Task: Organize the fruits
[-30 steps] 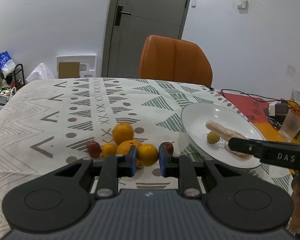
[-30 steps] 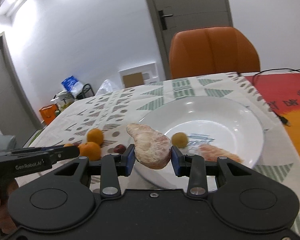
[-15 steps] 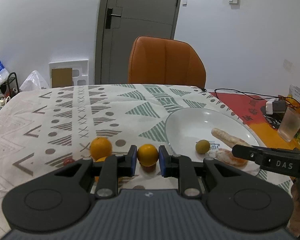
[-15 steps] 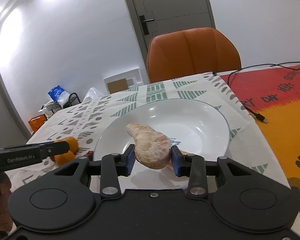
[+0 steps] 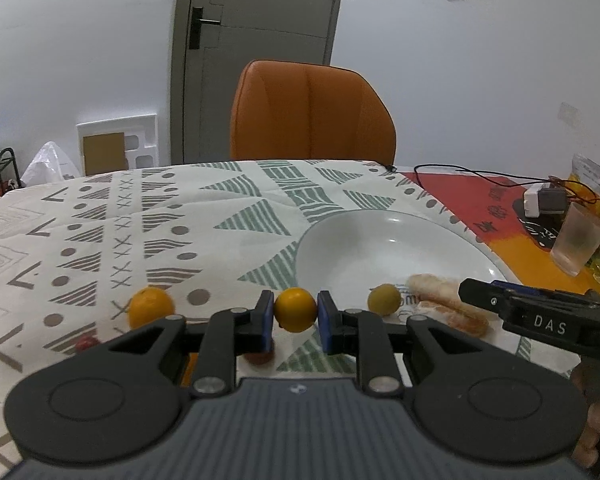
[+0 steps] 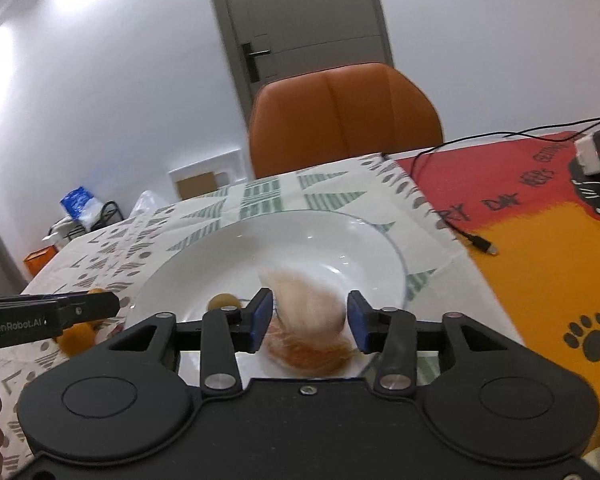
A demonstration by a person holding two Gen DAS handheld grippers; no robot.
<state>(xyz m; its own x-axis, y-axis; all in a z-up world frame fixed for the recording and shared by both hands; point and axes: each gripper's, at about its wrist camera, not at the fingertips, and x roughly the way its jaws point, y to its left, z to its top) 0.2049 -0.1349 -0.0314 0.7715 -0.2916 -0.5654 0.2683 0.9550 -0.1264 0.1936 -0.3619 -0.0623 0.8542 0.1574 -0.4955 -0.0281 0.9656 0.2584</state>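
We are partway through sorting the fruit, by our reading. Our left gripper [image 5: 296, 316] is clamping a small orange [image 5: 295, 309] between its blue pads, carried just short of the near-left rim of the white plate [image 5: 384, 240]. Our right gripper [image 6: 308, 316] is standing wide, its pads clear on both sides of the pale pomelo segment [image 6: 304, 302], which is looking blurred over a second orange-pink segment [image 6: 312, 354] lying in the plate; whether the pale piece is already resting we cannot tell. A small yellow-green fruit [image 5: 384, 299] is also sitting in the plate. What is left, as far as we are seeing: another orange [image 5: 151, 306] waiting on the cloth to the left, a small red fruit [image 5: 86, 343] near it, and another red one [image 5: 259, 357] showing under the left gripper; more may be hiding behind the gripper body. The table is wearing a white cloth with grey and green geometric marks [image 5: 160, 220], meeting a red and orange mat [image 6: 540, 216] on the right, where a black cable [image 6: 476, 240], a white charger [image 5: 538, 202] and a frosted cup [image 5: 578, 240] are lying. Beyond the table an orange chair [image 5: 312, 116] is facing us, with a grey door [image 5: 256, 52] and white walls behind it.
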